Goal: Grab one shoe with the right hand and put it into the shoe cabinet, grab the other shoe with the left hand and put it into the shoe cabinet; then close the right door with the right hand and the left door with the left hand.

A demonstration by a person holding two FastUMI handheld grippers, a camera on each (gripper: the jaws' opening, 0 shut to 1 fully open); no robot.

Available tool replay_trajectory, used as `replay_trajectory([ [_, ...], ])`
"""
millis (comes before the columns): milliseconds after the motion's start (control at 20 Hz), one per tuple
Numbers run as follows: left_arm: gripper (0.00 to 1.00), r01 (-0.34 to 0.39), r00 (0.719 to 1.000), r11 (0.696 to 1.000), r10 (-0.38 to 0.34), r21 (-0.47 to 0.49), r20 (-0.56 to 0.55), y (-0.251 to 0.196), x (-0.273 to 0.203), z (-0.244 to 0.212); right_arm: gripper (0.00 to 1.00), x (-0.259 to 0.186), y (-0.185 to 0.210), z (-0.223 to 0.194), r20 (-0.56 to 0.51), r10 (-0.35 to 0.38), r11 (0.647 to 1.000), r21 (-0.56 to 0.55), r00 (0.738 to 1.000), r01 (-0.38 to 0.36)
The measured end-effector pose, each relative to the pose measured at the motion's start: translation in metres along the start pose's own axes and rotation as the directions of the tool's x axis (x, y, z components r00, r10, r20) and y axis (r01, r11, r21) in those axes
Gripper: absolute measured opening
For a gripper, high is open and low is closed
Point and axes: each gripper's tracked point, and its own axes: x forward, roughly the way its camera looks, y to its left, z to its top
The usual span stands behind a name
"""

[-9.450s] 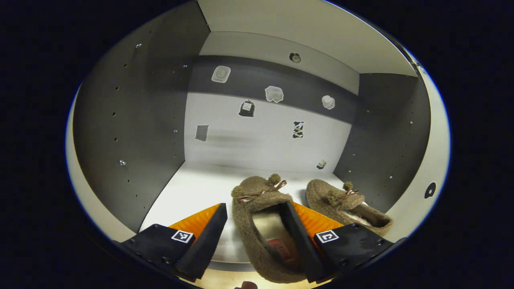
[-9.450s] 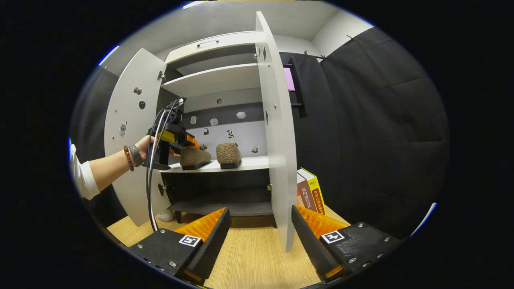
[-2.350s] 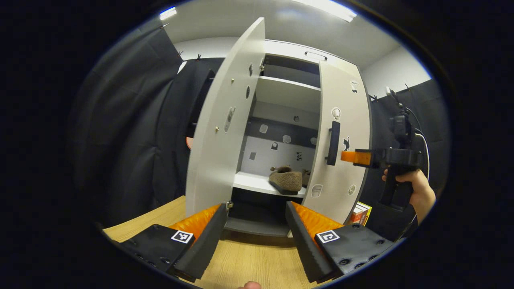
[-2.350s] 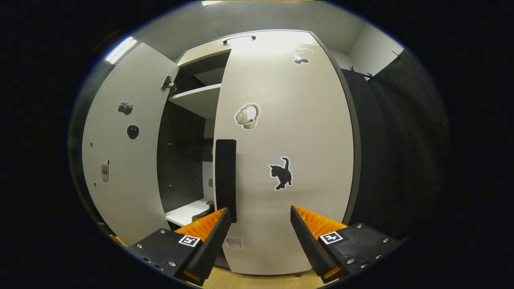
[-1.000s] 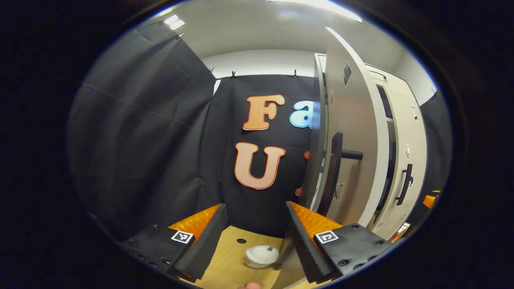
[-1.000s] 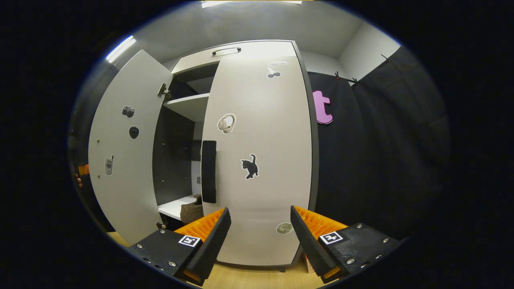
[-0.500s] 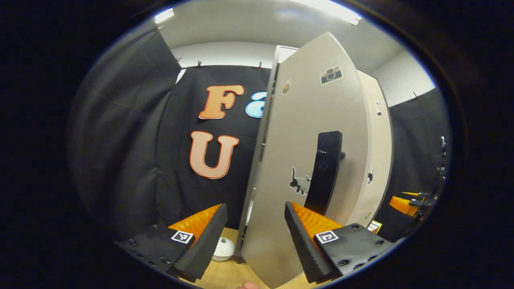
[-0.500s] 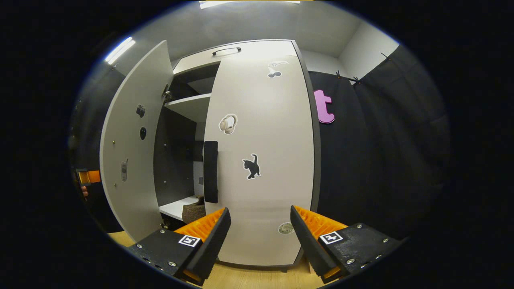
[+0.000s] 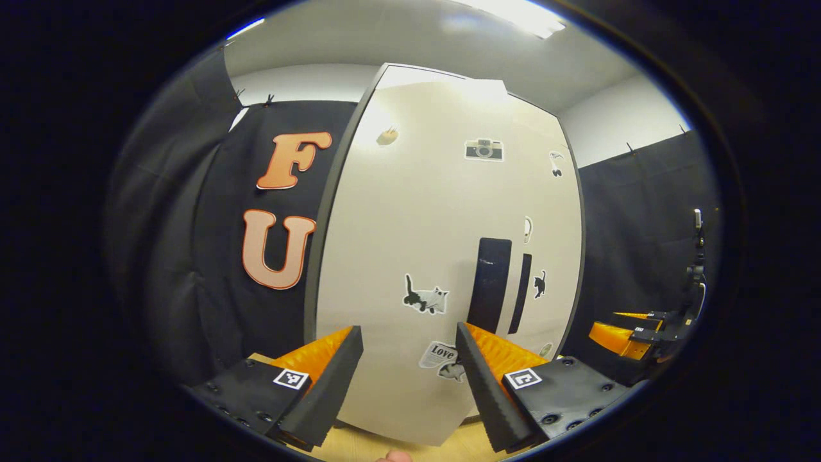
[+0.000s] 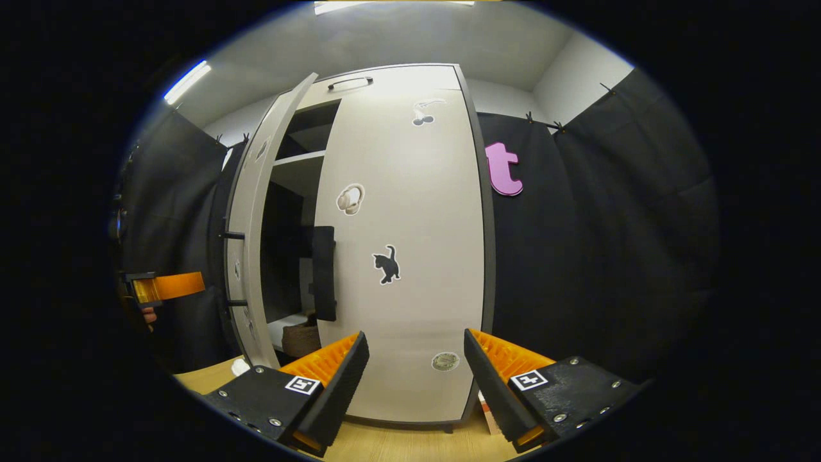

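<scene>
Closing the left door [image 10: 247,244] is the step in hand.
The right door [image 10: 410,256] is seen flush with the cabinet [image 10: 378,80]; the left door is ajar, a shoe [image 10: 301,339] glimpsed on the shelf inside. Both the left hand-held gripper [image 9: 405,362] and the right hand-held gripper [image 10: 414,366] are held spread, empty. A last push on the door face is judged needed.

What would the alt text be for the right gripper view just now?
The shoe cabinet's right door is shut while its left door stands ajar, with a brown shoe visible on the shelf through the gap. The open right gripper faces the right door, and the left gripper is beside the left door.
</scene>
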Motion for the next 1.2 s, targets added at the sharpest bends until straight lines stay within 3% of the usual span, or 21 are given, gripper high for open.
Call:
replay_trajectory([
  [150, 0.99, 0.012, 1.000, 1.000, -0.012, 0.014, -0.003, -0.008, 0.014, 0.001, 0.92, -0.004, -0.008, 0.003, 0.004, -0.018, 1.000, -0.004, 1.000, 0.018],
  [200, 0.95, 0.011, 1.000, 1.000, -0.011, 0.023, -0.005, -0.009, 0.019, 0.001, 0.92, -0.005, -0.011, 0.005, 0.007, -0.025, 1.000, -0.004, 1.000, 0.025],
  [300, 0.99, 0.014, 1.000, 0.999, -0.014, 0.038, -0.012, -0.012, 0.027, 0.001, 0.92, -0.006, -0.018, 0.007, 0.013, -0.040, 0.999, -0.004, 0.999, 0.040],
  [450, 0.95, 0.003, 1.000, 0.998, -0.002, 0.065, -0.006, -0.012, 0.036, 0.003, 0.92, -0.008, -0.028, 0.009, 0.017, -0.059, 0.998, -0.003, 0.998, 0.059],
  [500, 0.99, 0.003, 1.000, 0.998, -0.003, 0.067, -0.008, -0.014, 0.041, 0.004, 0.92, -0.007, -0.030, 0.009, 0.015, -0.064, 0.998, -0.001, 0.998, 0.064],
  [600, 0.95, 0.004, 1.000, 0.998, -0.003, 0.057, -0.017, -0.017, 0.051, 0.003, 0.92, -0.004, -0.033, 0.008, 0.012, -0.065, 0.998, 0.004, 0.998, 0.065],
  [1000, 0.99, -0.021, 0.999, 0.999, 0.022, 0.050, -0.030, -0.019, 0.093, -0.007, 0.92, -0.004, -0.041, 0.006, 0.014, -0.062, 0.998, 0.009, 0.998, 0.061],
  [1200, 0.95, -0.028, 0.999, 0.998, 0.029, 0.059, -0.022, -0.020, 0.100, -0.008, 0.92, -0.005, -0.041, 0.009, 0.019, -0.059, 0.998, 0.012, 0.998, 0.059],
])
